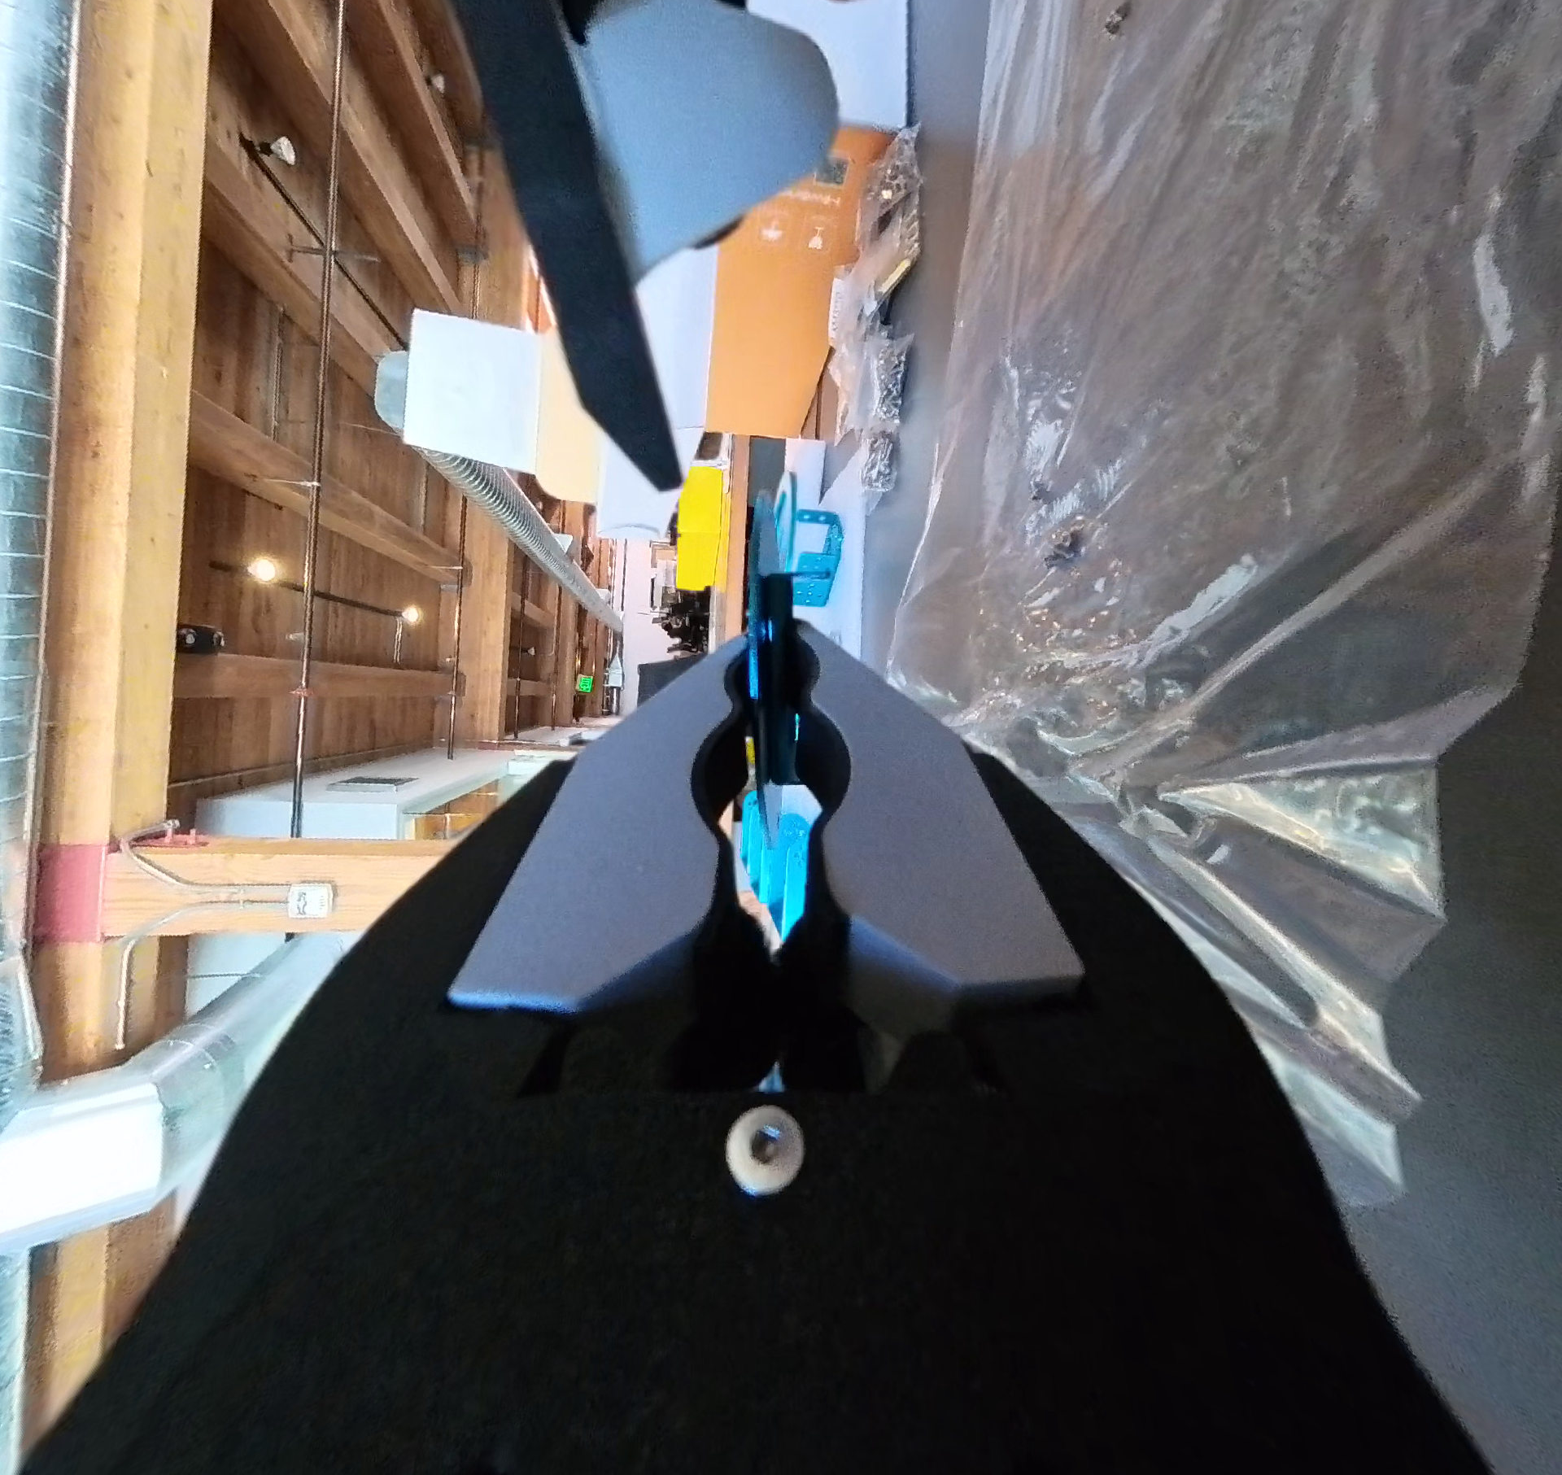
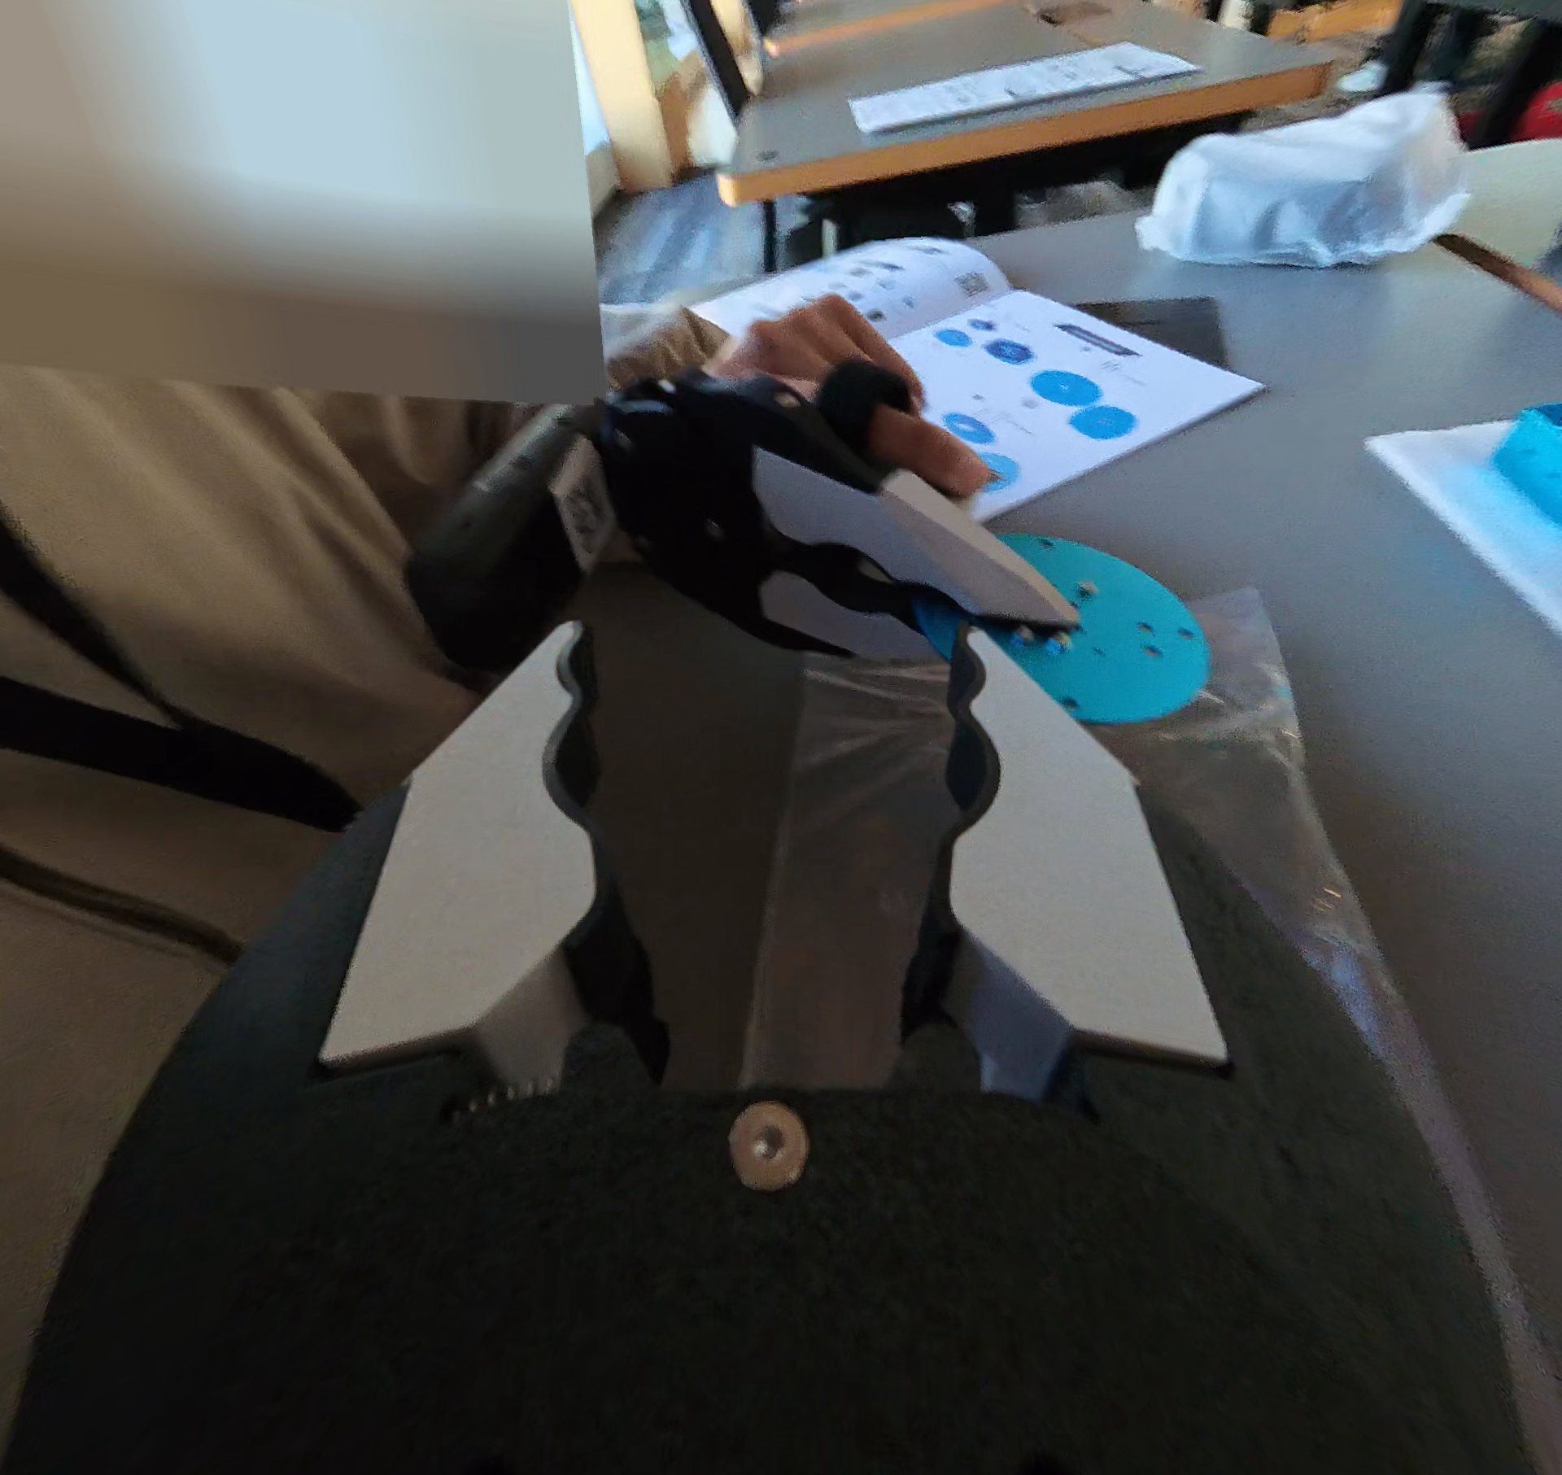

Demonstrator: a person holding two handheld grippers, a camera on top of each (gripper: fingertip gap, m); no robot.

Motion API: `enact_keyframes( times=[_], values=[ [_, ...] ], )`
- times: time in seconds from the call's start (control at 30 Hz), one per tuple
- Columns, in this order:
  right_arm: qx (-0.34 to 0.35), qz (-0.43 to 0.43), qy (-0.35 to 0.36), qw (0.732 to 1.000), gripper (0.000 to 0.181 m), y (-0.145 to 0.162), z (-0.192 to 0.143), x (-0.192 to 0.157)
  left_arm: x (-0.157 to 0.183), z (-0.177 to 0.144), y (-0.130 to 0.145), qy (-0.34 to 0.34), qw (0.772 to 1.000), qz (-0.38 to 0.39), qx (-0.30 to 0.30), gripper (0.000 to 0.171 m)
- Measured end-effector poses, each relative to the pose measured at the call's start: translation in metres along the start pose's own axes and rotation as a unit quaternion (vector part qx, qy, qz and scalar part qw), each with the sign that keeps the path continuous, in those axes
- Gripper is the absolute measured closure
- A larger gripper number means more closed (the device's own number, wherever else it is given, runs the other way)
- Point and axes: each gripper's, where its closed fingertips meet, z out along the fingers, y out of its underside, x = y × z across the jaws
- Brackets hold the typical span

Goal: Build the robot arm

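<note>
My left gripper [image 1: 771,674] clamps the blue disc [image 2: 1099,631] edge-on, centre frame | my right gripper [image 2: 769,657] hangs spread wide, gripping nothing, over the clear plastic bag [image 2: 887,758] on the grey table [image 2: 1352,437], lower middle.

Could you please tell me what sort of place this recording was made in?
Probably a workshop or makerspace: rows of grey work tables, an open instruction booklet beside a blue perforated disc, and bagged hardware under exposed timber beams.
</note>
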Motion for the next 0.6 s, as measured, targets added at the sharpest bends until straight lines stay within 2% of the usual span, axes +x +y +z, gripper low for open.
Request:
enact_keyframes(
  times=[0.07, 0.2, 0.6],
  values=[
    [-0.022, -0.019, 0.039, 0.999, 0.091, 0.008, 0.003, 0.013, -0.001, 0.000, -0.002, -0.003, 1.000, 0.000, -0.001, 0.170],
    [-0.025, -0.031, 0.045, 0.998, 0.088, 0.010, 0.012, 0.011, -0.001, -0.002, -0.010, -0.007, 1.000, 0.010, 0.009, 0.170],
    [-0.059, -0.027, 0.049, 0.997, 0.085, 0.024, 0.021, 0.011, 0.007, 0.000, -0.010, 0.002, 1.000, 0.030, 0.006, 0.170]
  ],
)
